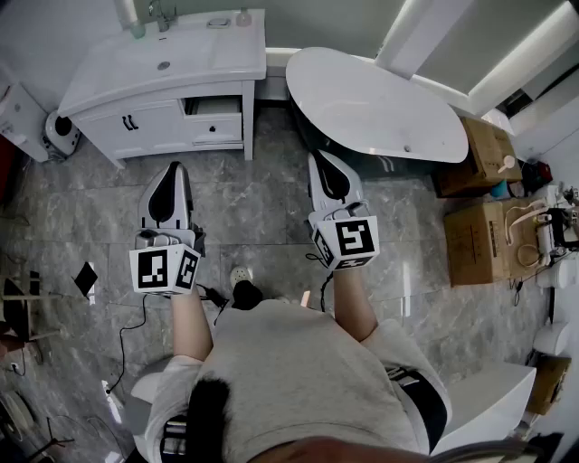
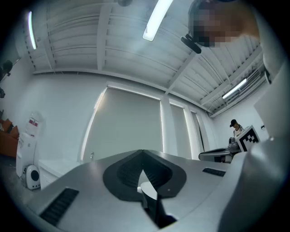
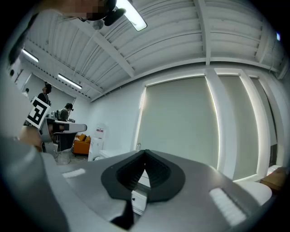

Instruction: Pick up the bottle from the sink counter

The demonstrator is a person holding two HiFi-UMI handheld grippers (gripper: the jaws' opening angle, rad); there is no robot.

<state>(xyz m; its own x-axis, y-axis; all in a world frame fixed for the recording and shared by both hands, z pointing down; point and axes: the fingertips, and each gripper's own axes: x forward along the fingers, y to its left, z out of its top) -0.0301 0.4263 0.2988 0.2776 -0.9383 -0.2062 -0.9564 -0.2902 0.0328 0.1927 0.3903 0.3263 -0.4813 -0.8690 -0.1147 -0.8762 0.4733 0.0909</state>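
Pale green translucent bottle (image 1: pixel 136 25) stands at the back of the white sink counter (image 1: pixel 118 77), left of the chrome tap (image 1: pixel 163 14), well apart from both grippers. Left gripper (image 1: pixel 171 170) and right gripper (image 1: pixel 319 159) hang over the grey tiled floor (image 1: pixel 271 208), jaws of each pressed together, nothing between them. Risk: arriving with the jaws unopened would likely knock the bottle over; the small pump bottle (image 1: pixel 242 16) nearby invites a wrong pick.
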